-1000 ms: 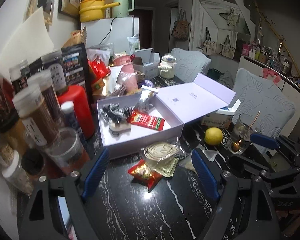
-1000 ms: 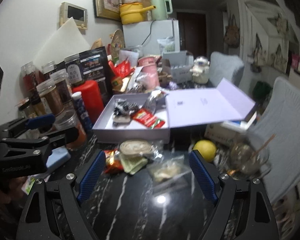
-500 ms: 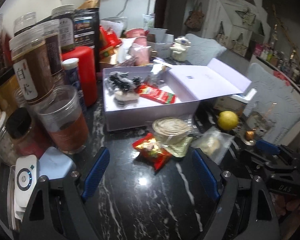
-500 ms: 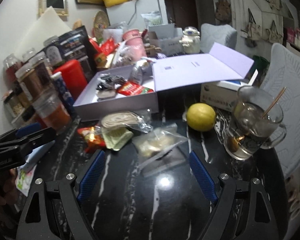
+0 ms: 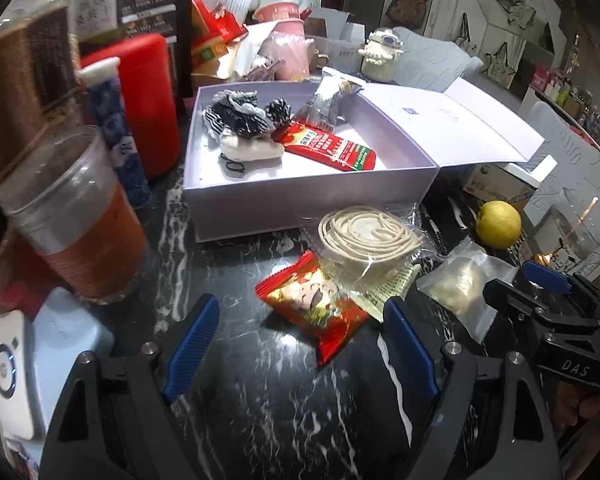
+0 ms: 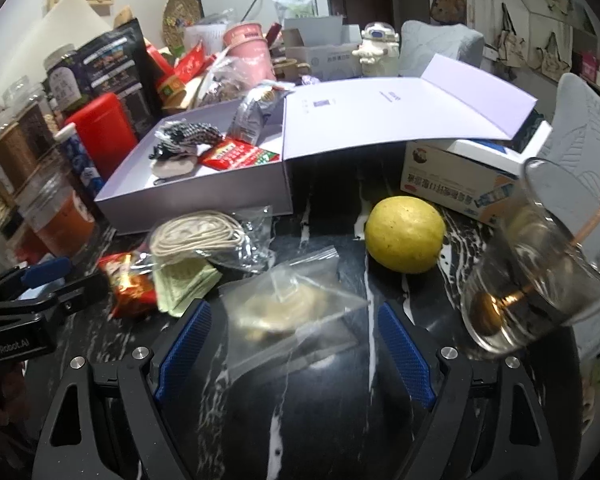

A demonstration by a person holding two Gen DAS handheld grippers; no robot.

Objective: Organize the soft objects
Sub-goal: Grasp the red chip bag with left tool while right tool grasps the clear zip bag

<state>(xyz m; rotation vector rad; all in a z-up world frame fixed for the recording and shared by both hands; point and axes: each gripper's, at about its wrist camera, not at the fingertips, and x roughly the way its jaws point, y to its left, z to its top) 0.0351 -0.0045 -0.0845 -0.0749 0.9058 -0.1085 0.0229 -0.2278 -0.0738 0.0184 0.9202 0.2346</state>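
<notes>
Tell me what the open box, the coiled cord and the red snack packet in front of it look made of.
Open box: looks like matte pale-lilac cardboard, with stiff flat walls and a creased hinged lid.
Coiled cord: probably cotton or similar fibre, cream and dull, inside a clear crinkly plastic bag.
Red snack packet: glossy printed foil or plastic film, with shiny highlights and crimped edges.

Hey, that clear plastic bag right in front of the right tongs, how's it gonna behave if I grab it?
The clear bag looks thin and crinkled, so it will probably flop and fold. Its glossy film may slip in the right tongs, which stand open. The pale lump inside seems small, so it is likely light and may slide on the table.
</notes>
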